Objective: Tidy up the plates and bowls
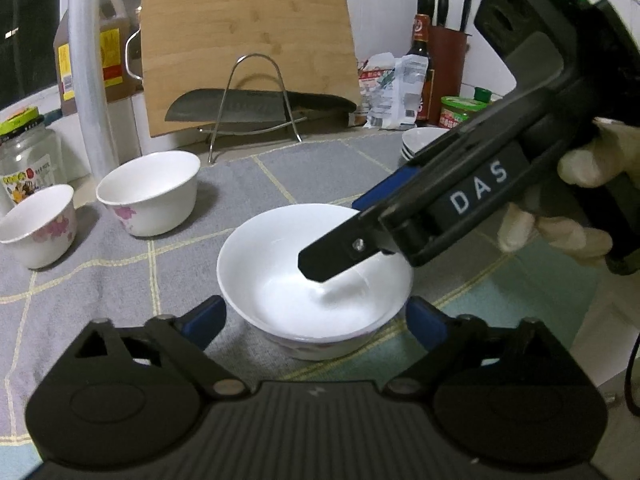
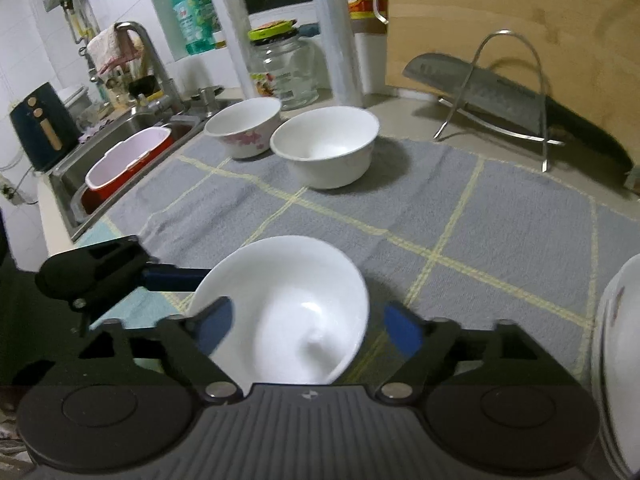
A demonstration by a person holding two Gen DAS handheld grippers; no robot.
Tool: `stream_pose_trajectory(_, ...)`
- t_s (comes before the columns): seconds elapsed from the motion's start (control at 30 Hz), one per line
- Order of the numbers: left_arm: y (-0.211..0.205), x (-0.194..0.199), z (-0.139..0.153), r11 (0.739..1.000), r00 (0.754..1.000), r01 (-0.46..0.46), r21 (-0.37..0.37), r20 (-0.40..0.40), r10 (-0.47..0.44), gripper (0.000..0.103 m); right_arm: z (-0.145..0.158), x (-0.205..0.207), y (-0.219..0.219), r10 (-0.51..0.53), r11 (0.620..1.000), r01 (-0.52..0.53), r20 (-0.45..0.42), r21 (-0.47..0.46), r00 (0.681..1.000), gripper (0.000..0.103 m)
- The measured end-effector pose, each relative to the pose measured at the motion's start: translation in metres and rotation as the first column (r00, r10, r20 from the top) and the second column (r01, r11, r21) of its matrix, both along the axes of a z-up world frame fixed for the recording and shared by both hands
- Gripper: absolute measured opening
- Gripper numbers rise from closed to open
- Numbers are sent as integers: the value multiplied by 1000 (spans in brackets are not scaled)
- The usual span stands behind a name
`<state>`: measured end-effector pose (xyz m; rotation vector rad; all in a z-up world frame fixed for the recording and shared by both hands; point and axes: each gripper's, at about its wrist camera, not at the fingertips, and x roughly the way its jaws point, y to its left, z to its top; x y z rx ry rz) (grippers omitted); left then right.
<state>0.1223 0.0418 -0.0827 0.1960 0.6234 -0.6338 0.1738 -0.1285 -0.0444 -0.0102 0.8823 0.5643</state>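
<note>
A plain white bowl point(image 1: 312, 280) sits on the grey checked cloth point(image 1: 120, 288), between the open fingers of my left gripper point(image 1: 314, 320). My right gripper point(image 1: 352, 228) reaches in from the right, one finger over the bowl's inside and the other outside its far rim. In the right wrist view the same bowl point(image 2: 288, 312) lies between the open fingers of my right gripper point(image 2: 308, 326). Two flowered white bowls point(image 1: 150, 192) point(image 1: 38, 224) stand at the left. A stack of bowls point(image 1: 420, 142) stands at the back right.
A bamboo cutting board point(image 1: 248, 48), a cleaver on a wire rack point(image 1: 256, 106), oil bottles, a glass jar point(image 1: 26, 152) and a film roll point(image 1: 90, 80) line the back. A sink point(image 2: 116, 152) with a red tub lies left of the cloth.
</note>
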Motion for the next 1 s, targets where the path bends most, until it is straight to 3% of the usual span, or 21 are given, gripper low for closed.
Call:
stream_pose_trajectory(0.27,17,-11,21,1000,999,-18,-16,26,18,101,12,0,-9,-43,999,42,45,17,998,103)
stream_pose_trajectory(0.57,45,0,33,990,991,-121,-77,42,125,101,23,5,-5,-43,999,41,86,24,995,103)
stream_pose_trajectory(1.0,71,46,36,966,962,-256,-41,89,259,102,38,26,3,-13,998,22,162,-54,987,103)
